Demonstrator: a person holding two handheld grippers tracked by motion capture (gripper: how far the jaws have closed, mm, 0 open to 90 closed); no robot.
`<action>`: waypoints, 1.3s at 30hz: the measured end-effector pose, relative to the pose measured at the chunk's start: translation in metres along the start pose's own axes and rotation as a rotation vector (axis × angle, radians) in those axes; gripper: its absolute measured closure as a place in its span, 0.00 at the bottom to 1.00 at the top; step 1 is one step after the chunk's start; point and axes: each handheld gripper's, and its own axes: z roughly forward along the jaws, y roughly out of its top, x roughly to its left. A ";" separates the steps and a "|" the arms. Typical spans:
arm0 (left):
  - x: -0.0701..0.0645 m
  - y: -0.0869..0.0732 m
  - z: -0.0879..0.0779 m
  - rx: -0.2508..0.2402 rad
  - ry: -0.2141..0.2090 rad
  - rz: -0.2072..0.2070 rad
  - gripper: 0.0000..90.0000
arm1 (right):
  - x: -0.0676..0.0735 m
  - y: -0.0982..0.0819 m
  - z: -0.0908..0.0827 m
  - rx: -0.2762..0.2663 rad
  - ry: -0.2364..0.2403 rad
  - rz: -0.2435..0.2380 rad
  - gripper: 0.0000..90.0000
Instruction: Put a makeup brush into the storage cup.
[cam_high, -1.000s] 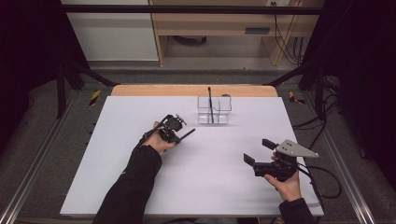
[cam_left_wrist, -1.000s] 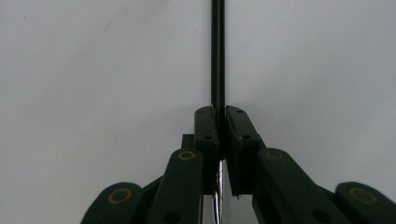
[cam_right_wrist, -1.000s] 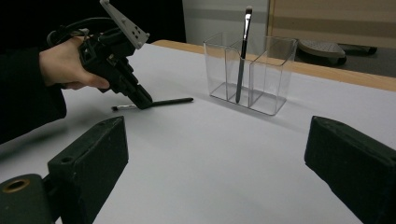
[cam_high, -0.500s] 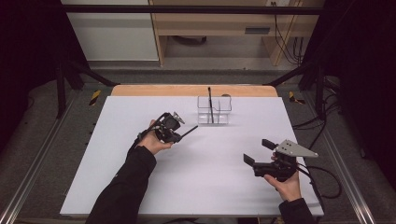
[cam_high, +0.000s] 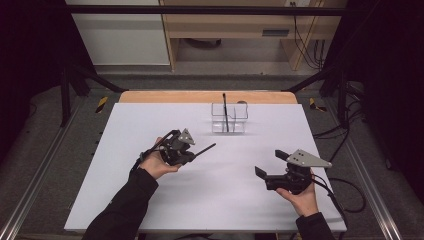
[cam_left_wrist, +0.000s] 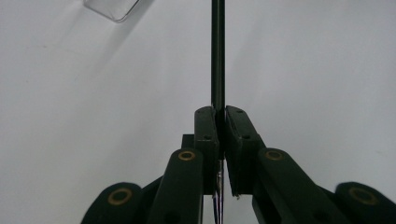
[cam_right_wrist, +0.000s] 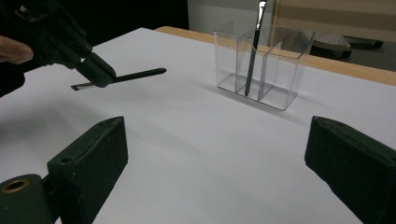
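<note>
My left gripper is shut on a thin black brush, held off the white table with its free end pointing right toward a clear compartment organiser. In the left gripper view the pads pinch the brush, which runs straight ahead. A second black brush stands upright in the organiser's middle compartment. My right gripper rests low at the front right, jaws wide open with nothing between them. The right gripper view shows the left gripper, its brush and the organiser.
The white table has a wooden strip along its far edge. Black frame posts stand at both sides, and cables lie on the floor at the right. A corner of the organiser shows in the left gripper view.
My left hand has risen and drawn a little toward the near edge with the brush, turning so its grey top plate shows. The right gripper has stayed put.
</note>
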 end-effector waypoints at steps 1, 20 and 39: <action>-0.001 0.000 -0.001 -0.001 0.001 0.007 0.94 | 0.001 0.001 0.001 0.003 0.006 -0.008 0.07; -0.030 0.006 -0.014 -0.008 -0.068 0.089 0.93 | 0.032 0.023 0.014 0.125 0.024 -0.210 0.09; -0.049 0.022 -0.015 0.017 -0.124 0.161 0.93 | 0.068 0.046 0.031 0.277 0.086 -0.435 0.11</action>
